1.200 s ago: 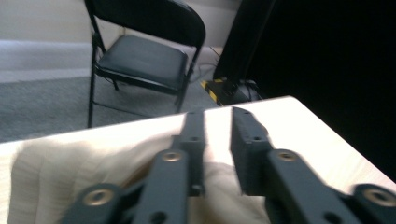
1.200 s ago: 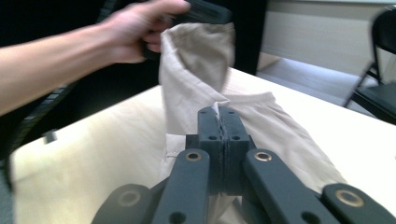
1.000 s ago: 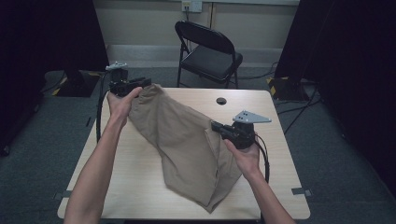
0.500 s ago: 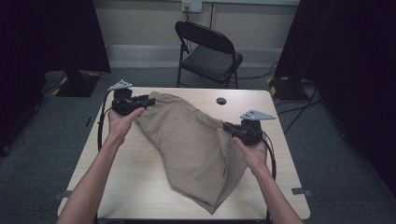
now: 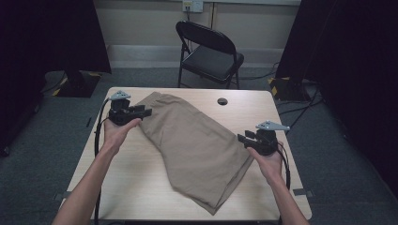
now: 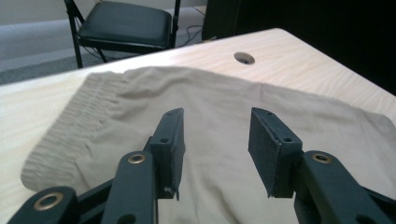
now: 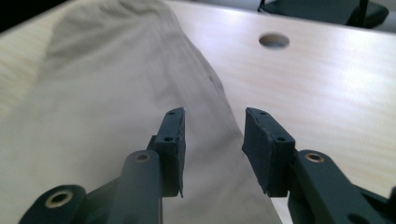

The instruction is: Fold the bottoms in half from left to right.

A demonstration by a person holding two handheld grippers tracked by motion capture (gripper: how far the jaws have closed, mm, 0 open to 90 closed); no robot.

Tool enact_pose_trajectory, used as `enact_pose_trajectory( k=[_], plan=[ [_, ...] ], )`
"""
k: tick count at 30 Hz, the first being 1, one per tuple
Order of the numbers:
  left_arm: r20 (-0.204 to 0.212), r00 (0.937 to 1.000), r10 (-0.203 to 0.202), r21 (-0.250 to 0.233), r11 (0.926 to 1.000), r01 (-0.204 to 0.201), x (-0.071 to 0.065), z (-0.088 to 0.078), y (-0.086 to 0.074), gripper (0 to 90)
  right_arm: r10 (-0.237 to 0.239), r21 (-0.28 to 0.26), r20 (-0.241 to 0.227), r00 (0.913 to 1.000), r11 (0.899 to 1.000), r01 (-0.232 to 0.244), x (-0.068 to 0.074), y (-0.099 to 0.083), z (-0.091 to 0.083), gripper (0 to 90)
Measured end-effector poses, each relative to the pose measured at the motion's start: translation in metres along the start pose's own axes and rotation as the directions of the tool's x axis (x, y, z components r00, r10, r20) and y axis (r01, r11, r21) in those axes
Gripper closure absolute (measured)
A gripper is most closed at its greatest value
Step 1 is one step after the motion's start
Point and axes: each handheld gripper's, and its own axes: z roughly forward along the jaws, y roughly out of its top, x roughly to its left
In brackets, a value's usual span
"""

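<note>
A pair of tan shorts lies flat and folded across a pale wooden table, running on a slant from the far left, where the gathered waistband sits, down toward the near right edge. A person stands at the near side with both forearms stretched over the tabletop, a black two-jaw gripper in each hand.

The left gripper rests at the waistband end, just beside the cloth. Seen from its own camera, the left gripper has its jaws spread with a clear gap, and the shorts lie beneath them with nothing pinched. Its jaws have just been opening.

The right gripper sits at the long right edge of the shorts, close to the fabric. From its own camera, the right gripper also shows its jaws parted; they straddle the folded edge where cloth meets bare wood, and the pads press on nothing. Its jaws have just been opening, too.

A round hole in the tabletop lies beyond the shorts, toward the far edge. Behind the table stands a black folding chair on grey carpet, with dark curtains hanging at either side of the room.
</note>
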Motion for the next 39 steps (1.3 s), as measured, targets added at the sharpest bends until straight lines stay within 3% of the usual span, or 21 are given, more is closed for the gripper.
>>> enact_pose_trajectory(
  k=[3, 9, 11, 13, 15, 17, 18, 20, 24, 26, 29, 31, 32, 34, 36, 39],
  plan=[
    [0.008, 1.0, -0.005, 0.007, 1.0, 0.005, -0.001, 0.001, -0.011, 56.1, -0.006, 0.04, 0.017, 0.9998, 0.999, 0.006, -0.007, -0.015, 0.001, 59.1],
    [0.012, 0.9999, -0.002, 0.034, 0.9994, 0.002, -0.003, 0.004, -0.025, 56.0, 0.046, 0.087, 0.043, 0.998, 0.995, -0.05, -0.037, -0.035, 0.012, 53.5],
    [0.005, 0.9999, 0.009, 0.048, 0.9988, -0.01, -0.003, 0.006, -0.028, 55.4, 0.074, 0.103, 0.039, 0.9965, 0.992, -0.078, -0.041, -0.041, 0.019, 52.3],
    [0.005, 1.0, 0.005, 0.057, 0.9984, -0.005, -0.003, 0.008, -0.031, 55.3, 0.065, 0.134, 0.034, 0.9973, 0.989, -0.069, -0.041, -0.044, 0.025, 53.2],
    [0.008, 1.0, -0.004, 0.052, 0.9986, 0.004, -0.003, 0.008, -0.034, 54.9, 0.068, 0.144, -0.009, 0.9976, 0.987, -0.066, -0.039, -0.045, 0.029, 70.5],
    [0.015, 0.9998, -0.011, 0.05, 0.9987, 0.01, -0.003, 0.009, -0.036, 54.8, 0.053, 0.149, -0.003, 0.9986, 0.987, -0.052, -0.037, -0.046, 0.029, 83.5],
    [0.016, 0.9998, -0.008, 0.054, 0.9985, 0.007, -0.004, 0.009, -0.037, 54.6, 0.044, 0.146, -0.004, 0.999, 0.988, -0.043, -0.035, -0.045, 0.027, 88.7],
    [0.018, 0.9998, 0.005, 0.07, 0.9975, -0.006, -0.005, 0.01, -0.038, 54.2, 0.06, 0.13, -0.011, 0.9981, 0.99, -0.058, -0.031, -0.042, 0.018, 89.8],
    [0.016, 0.9998, 0.015, 0.08, 0.9966, -0.017, -0.007, 0.011, -0.039, 53.7, 0.035, 0.125, -0.024, 0.9991, 0.992, -0.032, -0.023, -0.04, -0.001, 90.0],
    [0.02, 0.9998, 0.003, 0.071, 0.9975, -0.005, -0.009, 0.013, -0.041, 53.8, 0.024, 0.145, 0.0, 0.9997, 0.989, -0.024, -0.025, -0.045, -0.005, 90.0],
    [0.036, 0.9991, 0.02, 0.096, 0.9951, -0.024, -0.013, 0.019, -0.046, 53.8, 0.042, 0.199, 0.022, 0.9989, 0.979, -0.046, -0.032, -0.06, 0.001, 89.7],
    [0.053, 0.9978, 0.039, 0.123, 0.9913, -0.046, -0.018, 0.022, -0.051, 53.9, 0.025, 0.251, 0.032, 0.9992, 0.967, -0.033, -0.031, -0.067, 0.006, 88.1],
    [0.058, 0.9975, 0.039, 0.126, 0.9909, -0.046, -0.02, 0.023, -0.053, 54.0, 0.024, 0.255, 0.032, 0.9992, 0.966, -0.031, -0.032, -0.068, 0.007, 87.7],
    [0.065, 0.9968, 0.046, 0.144, 0.9881, -0.055, -0.024, 0.026, -0.057, 54.0, 0.024, 0.257, 0.034, 0.9992, 0.966, -0.031, -0.031, -0.068, 0.007, 85.9],
    [0.08, 0.9953, 0.054, 0.162, 0.9846, -0.067, -0.028, 0.028, -0.061, 54.0, 0.008, 0.261, 0.035, 0.9993, 0.965, -0.017, -0.03, -0.068, 0.007, 76.9],
    [0.121, 0.992, 0.037, 0.171, 0.9835, -0.058, -0.034, 0.029, -0.066, 58.1, 0.021, 0.203, 0.04, 0.999, 0.979, -0.028, -0.029, -0.063, 0.004, 66.2]
  ],
)
